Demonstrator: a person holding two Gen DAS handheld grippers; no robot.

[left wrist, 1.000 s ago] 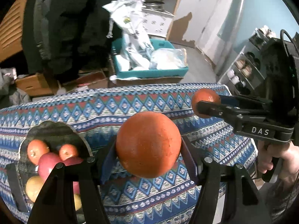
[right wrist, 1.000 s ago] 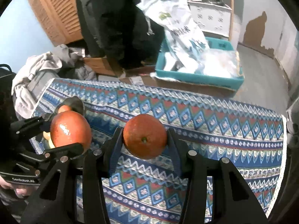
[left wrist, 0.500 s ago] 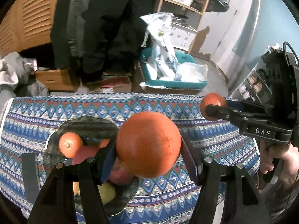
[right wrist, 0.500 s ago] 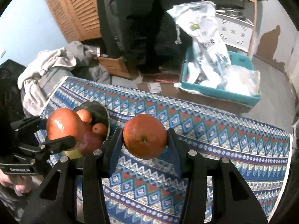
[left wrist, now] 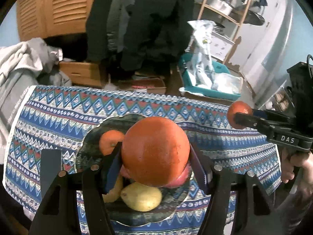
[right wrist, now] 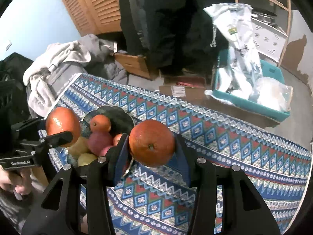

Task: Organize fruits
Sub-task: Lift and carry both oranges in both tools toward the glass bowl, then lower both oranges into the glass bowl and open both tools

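Observation:
My left gripper [left wrist: 155,162] is shut on a large orange [left wrist: 155,151], held just above the dark fruit plate [left wrist: 92,135]. The plate holds a small orange [left wrist: 109,142], a yellow pear [left wrist: 141,198] and a red apple [left wrist: 176,182]. My right gripper [right wrist: 151,146] is shut on a smaller orange [right wrist: 151,143], over the patterned cloth just right of the plate [right wrist: 117,117]. In the right wrist view the left gripper [right wrist: 58,135] with its large orange [right wrist: 62,126] shows at the left. In the left wrist view the right gripper [left wrist: 237,117] and its orange [left wrist: 238,110] show at the right.
A blue patterned tablecloth [right wrist: 215,146] covers the table. Beyond its far edge stand a teal bin with white bags [right wrist: 250,90], cardboard boxes [left wrist: 82,76], a grey pile of clothes [right wrist: 58,58] and a person in dark clothing [left wrist: 148,19]. A hand [left wrist: 301,166] grips the right gripper's handle.
Both grippers have travelled left across the table with their oranges. The plate has come from the left edge to lie under the left gripper, and it is now beside the right gripper.

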